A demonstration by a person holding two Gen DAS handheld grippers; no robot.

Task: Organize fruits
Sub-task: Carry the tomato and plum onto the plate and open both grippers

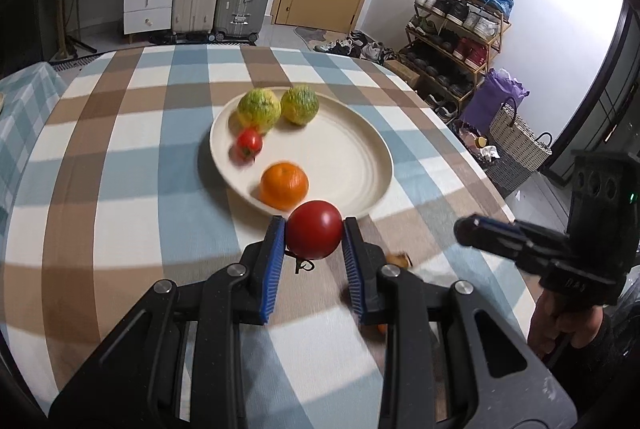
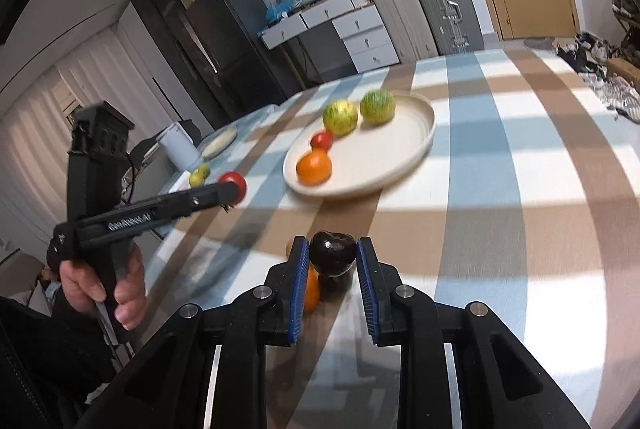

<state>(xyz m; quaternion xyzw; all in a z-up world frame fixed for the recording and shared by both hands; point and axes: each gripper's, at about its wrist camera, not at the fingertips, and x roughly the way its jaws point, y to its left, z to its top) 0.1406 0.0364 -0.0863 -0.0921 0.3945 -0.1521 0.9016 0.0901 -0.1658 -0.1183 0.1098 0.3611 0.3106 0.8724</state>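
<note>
Checked tablecloth (image 1: 120, 157) with a plate (image 1: 360, 165) holding four fruits, left gripper (image 1: 314, 233) pinching a tomato (image 1: 315, 235) just short of it, right gripper (image 2: 333, 255) clamped on a plum (image 2: 333, 253).

Glossy red tomato (image 1: 315, 235), matt cream plate (image 1: 360, 165), woven checked tablecloth (image 1: 120, 157).

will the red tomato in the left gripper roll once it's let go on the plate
Probably. The tomato looks round and smooth, so it may roll on the plate, though the raised rim should likely stop it. Its glossy skin may slip between the left gripper's pads, which touch only its sides.
</note>
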